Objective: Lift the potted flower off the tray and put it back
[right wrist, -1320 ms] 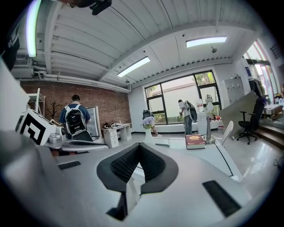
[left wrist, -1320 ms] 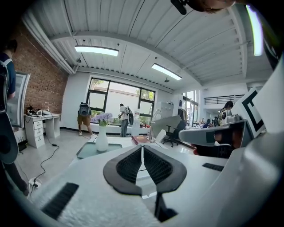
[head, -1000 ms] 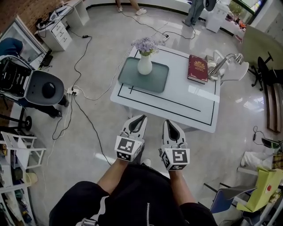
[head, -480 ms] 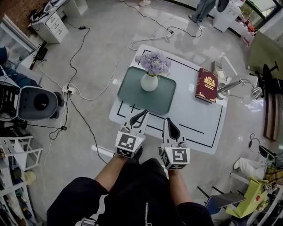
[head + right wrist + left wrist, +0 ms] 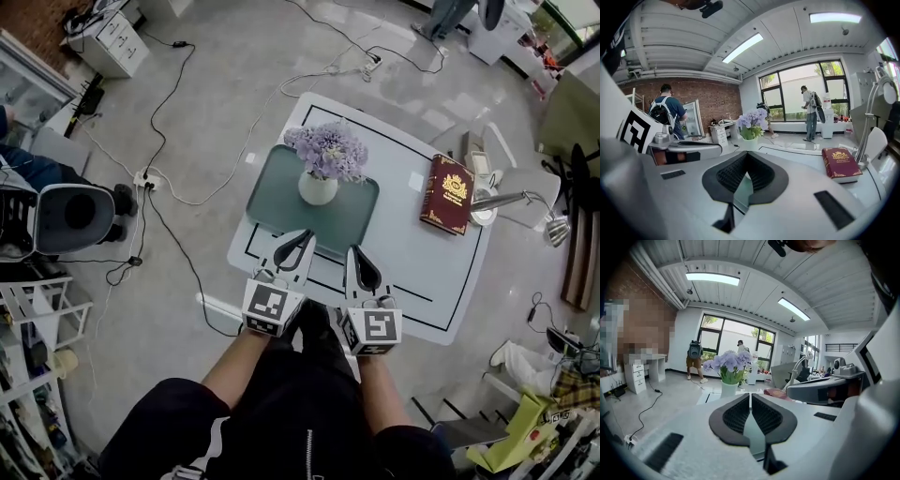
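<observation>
While both are pressed together with nothing between their jaws, the left tool and the right tool hang side by side over the near edge of the white tabletop. They point toward the potted flower, which stands upright in its white vase on the far half of the grey-green tray.

Likely hazards: jaws carried on to the vase without spreading would push it rather than take it. The tall bloom probably makes the pot top-heavy, so a nudge could tip it or slide it across the tray. A grip on the smooth, rounded vase may slip. The red book lies well apart and seems no obstacle.

Compared with one second earlier, the tabletop, then well ahead of the tools, now lies beneath their tips. The flower's place on the tray is unchanged, and the jaws remain closed.
</observation>
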Action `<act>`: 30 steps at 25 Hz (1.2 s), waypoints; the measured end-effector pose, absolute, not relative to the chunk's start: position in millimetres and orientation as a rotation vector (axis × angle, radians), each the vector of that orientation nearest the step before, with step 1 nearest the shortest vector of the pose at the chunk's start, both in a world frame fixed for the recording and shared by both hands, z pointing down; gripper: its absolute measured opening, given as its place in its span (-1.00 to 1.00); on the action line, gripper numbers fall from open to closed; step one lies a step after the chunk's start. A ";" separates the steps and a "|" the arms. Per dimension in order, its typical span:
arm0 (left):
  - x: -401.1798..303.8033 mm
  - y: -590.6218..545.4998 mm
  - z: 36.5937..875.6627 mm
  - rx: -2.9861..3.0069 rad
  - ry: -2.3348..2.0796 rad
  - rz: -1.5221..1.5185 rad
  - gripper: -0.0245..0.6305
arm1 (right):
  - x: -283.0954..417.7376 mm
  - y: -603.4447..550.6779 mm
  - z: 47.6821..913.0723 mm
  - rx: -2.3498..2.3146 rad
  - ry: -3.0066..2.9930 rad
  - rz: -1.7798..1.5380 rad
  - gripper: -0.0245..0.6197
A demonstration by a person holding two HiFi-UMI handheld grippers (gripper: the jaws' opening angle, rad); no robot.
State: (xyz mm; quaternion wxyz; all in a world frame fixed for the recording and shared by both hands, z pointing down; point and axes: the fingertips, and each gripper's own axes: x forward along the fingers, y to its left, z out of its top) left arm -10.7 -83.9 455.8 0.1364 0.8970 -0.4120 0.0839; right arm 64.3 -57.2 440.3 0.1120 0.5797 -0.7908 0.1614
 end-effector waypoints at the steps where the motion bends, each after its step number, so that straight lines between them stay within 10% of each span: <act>1: -11.1 -84.5 456.5 2.588 -1.199 0.245 -0.86 | 62.2 -61.6 443.7 1.684 -2.329 0.481 -0.90; 30: -70.3 -51.7 493.3 2.382 -1.392 0.292 -0.86 | 24.5 -175.9 498.7 1.648 -2.471 0.224 -0.78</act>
